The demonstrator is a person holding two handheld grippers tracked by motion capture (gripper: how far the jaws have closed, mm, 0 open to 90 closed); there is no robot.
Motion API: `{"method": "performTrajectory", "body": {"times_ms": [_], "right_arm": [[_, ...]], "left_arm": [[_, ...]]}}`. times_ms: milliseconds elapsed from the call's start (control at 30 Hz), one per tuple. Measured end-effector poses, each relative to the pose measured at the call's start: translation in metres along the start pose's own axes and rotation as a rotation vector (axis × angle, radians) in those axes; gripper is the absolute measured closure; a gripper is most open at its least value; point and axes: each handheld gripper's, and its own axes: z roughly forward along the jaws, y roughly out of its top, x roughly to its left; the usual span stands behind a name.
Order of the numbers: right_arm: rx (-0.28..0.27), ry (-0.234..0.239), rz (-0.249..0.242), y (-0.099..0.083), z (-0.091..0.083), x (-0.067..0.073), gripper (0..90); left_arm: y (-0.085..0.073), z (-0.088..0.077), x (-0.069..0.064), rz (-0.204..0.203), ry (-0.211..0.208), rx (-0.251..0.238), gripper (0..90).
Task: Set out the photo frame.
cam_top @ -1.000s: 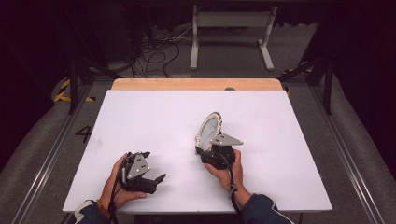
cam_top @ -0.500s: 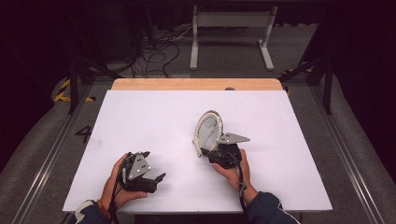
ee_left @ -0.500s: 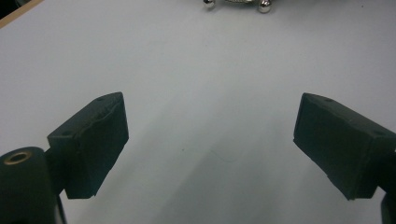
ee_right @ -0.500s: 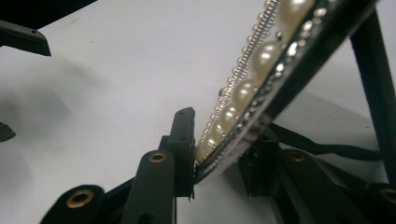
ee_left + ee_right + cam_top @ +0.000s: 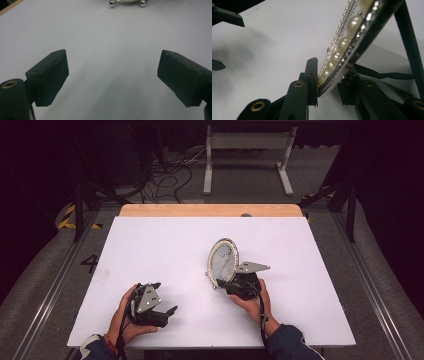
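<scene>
An oval picture frame [image 5: 223,260] with a rim of pearls and silver beads stands upright on the white table top [image 5: 165,250], right of centre. My right gripper [image 5: 226,283] is shut on its lower rim from the near side. In the right gripper view the pearl rim [image 5: 347,40] sits pinched between the two pads of that gripper [image 5: 329,82], whose jaws have just been closing on it. My left gripper [image 5: 166,297] rests in a hand at the near left, open, with bare table between its pads [image 5: 112,75]. The frame's ball feet [image 5: 126,2] show far ahead of it.
A wooden strip [image 5: 210,210] borders the table's far edge. Beyond it are a grey stand [image 5: 247,150] and cables on the dark floor. Metal rails run along both sides of the table. The left gripper's tip [image 5: 227,16] appears at the far left of the right gripper view.
The right hand has shifted a little to the right, and the frame now stands more upright in its jaws. The left hand and its gripper have not moved.
</scene>
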Motion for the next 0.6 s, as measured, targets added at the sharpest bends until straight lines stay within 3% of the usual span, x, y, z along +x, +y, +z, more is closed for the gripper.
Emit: {"method": "performTrajectory", "body": {"times_ms": [367, 500, 600], "right_arm": [[-0.050, -0.039, 0.028, -0.002, 0.009, 0.000, 58.9], [-0.054, -0.045, 0.053, -0.003, 0.015, -0.001, 59.9], [-0.065, -0.024, 0.064, -0.004, 0.016, 0.000, 68.8]], "left_arm": [[0.000, 0.002, -0.001, 0.011, -0.006, 0.009, 10.6], [0.000, 0.003, -0.001, 0.015, -0.011, 0.014, 10.6], [0.000, 0.004, -0.001, 0.018, -0.015, 0.020, 10.6]]}}
